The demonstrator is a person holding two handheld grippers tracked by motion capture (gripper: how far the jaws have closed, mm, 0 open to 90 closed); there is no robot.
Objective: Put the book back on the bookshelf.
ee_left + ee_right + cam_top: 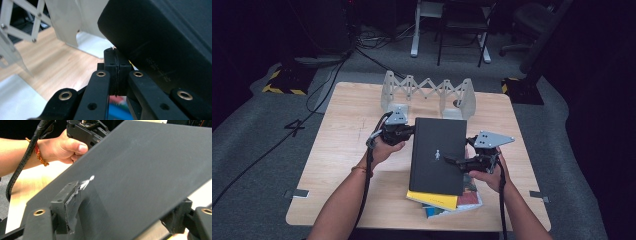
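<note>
A large black book (438,155) hangs tilted just above the middle of the counter (342,150), held from both sides over a small stack of books (447,202) that lies at the counter's 6 o'clock edge. At the book's 9 o'clock side, the left hand-held gripper (411,131) meets its top corner; in the left gripper view its jaws are clenched together, pad against pad, right beside the book's spine (165,40). At 3 o'clock, the right hand-held gripper (452,161) is grasping the book, one jaw lying over the cover, the other under it. Beyond the book, at 12 o'clock, stands a white folding rack (427,92).
</note>
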